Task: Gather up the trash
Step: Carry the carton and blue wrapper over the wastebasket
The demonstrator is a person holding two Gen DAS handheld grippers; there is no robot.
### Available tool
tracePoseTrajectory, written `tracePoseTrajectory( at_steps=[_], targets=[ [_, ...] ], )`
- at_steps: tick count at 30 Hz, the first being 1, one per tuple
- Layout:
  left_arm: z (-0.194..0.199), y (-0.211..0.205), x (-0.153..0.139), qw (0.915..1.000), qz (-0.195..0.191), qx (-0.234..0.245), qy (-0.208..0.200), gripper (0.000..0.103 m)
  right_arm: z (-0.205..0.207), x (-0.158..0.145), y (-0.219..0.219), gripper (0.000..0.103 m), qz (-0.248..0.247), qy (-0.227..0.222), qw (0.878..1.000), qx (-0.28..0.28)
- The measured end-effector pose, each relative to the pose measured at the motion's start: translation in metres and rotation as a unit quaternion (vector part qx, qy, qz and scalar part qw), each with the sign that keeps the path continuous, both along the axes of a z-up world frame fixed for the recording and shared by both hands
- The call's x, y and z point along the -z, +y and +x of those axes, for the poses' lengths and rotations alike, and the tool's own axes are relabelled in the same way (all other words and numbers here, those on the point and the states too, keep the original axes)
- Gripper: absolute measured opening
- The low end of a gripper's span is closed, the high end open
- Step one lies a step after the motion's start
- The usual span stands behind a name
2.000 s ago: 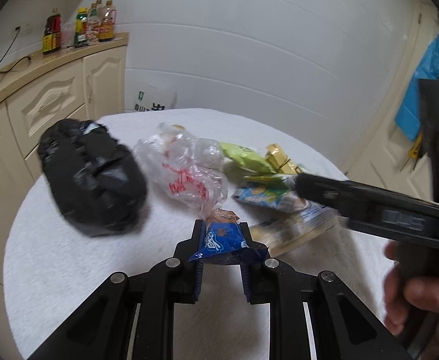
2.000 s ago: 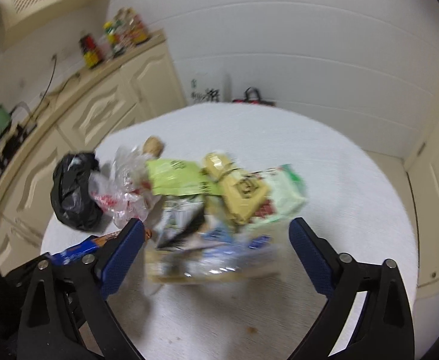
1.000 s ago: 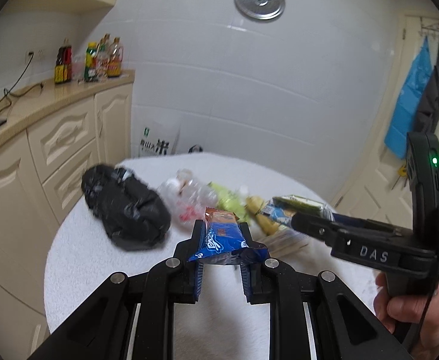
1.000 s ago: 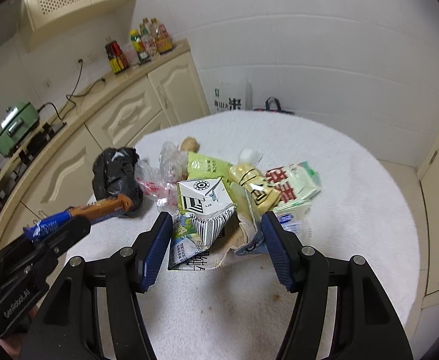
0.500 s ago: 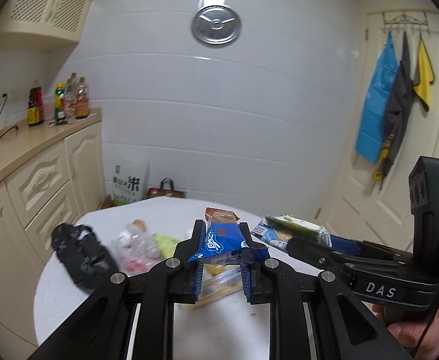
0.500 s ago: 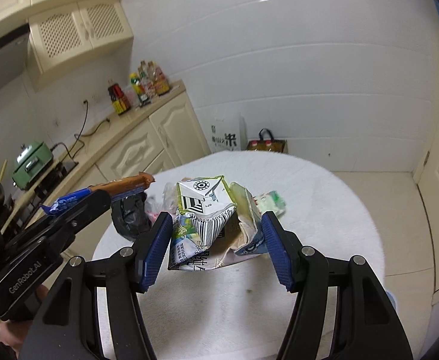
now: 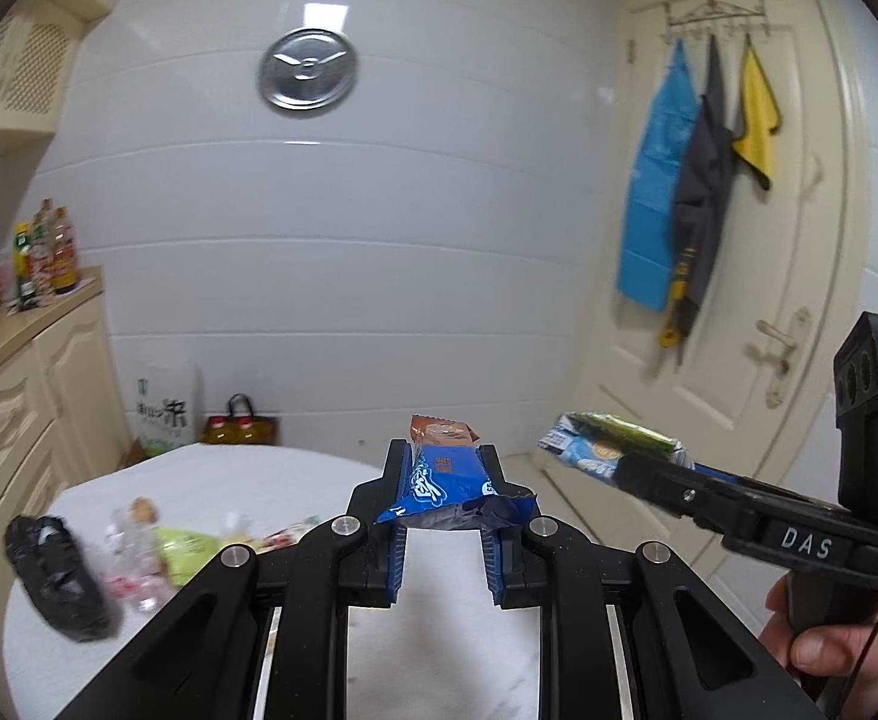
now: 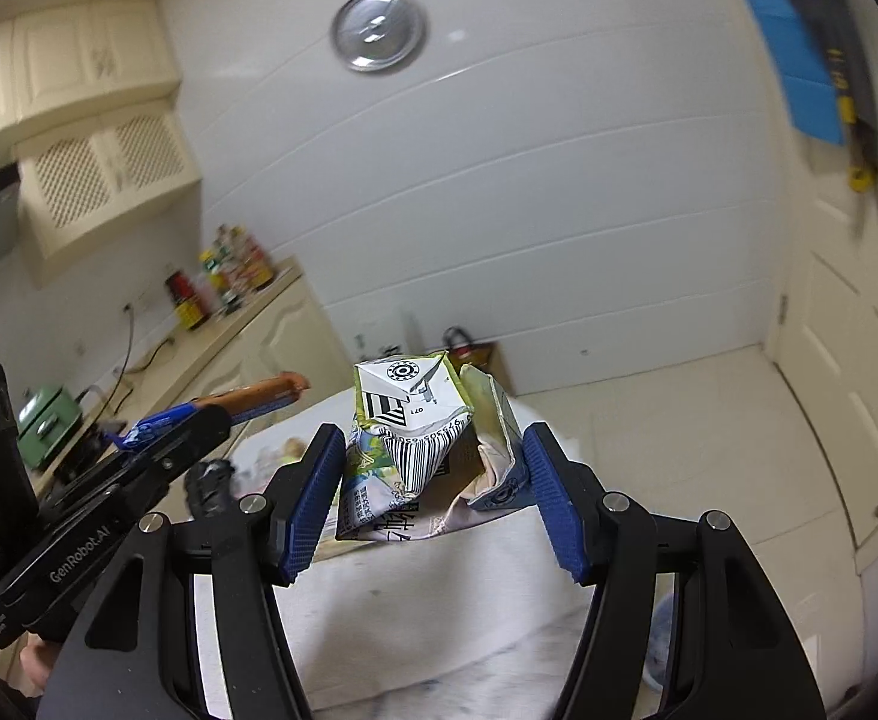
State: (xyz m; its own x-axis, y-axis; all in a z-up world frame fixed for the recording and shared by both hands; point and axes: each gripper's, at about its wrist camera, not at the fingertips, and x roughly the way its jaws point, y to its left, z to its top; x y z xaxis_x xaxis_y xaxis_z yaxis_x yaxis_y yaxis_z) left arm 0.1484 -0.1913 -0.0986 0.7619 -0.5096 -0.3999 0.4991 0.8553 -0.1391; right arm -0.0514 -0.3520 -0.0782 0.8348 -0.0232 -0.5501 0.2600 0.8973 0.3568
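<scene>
Left gripper (image 7: 444, 468) pinches glossy blue wrapper (image 7: 439, 483); right gripper (image 8: 433, 480) clamps crumpled carton (image 8: 415, 450).

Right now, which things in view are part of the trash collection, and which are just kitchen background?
Job:
- blue snack wrapper, clamped in left tongs
- crushed carton, gripped by right tongs
- black bag and loose wrappers on the table

Background:
- sauce bottles
- round wall plate
- hanging cloths

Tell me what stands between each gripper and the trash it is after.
Nothing. Each already has its piece: the left gripper is shut on the blue wrapper, and the right gripper is shut on the crumpled carton. No bin shows in either view, so the way to a drop-off cannot be judged.
</scene>
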Motion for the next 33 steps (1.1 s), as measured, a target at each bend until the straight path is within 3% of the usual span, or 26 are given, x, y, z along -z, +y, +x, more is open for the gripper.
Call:
tracePoseTrajectory(
  at_steps=[6,13,20,27,33],
  targets=[
    [0.018,-0.053,0.013,0.9983,0.013,0.055,0.013,0.017,-0.049,0.005,-0.056,0.063,0.008,-0.002,0.997,0.075],
    [0.054,-0.130,0.043,0.9889,0.044,0.127,0.063,0.017,-0.098,0.049,-0.120,0.063,0.032,0.033,0.985,0.164],
    [0.105,-0.210,0.104,0.9684,0.105,0.175,0.143,0.017,-0.123,0.132,-0.177,0.063,0.082,0.100,0.966,0.226],
    [0.162,-0.270,0.165,0.9427,0.158,0.186,0.227,0.017,-0.133,0.222,-0.219,0.063,0.154,0.158,0.943,0.251],
    [0.196,-0.312,0.209,0.9222,0.202,0.190,0.270,0.017,-0.135,0.273,-0.241,0.063,0.200,0.184,0.926,0.263]
  ],
)
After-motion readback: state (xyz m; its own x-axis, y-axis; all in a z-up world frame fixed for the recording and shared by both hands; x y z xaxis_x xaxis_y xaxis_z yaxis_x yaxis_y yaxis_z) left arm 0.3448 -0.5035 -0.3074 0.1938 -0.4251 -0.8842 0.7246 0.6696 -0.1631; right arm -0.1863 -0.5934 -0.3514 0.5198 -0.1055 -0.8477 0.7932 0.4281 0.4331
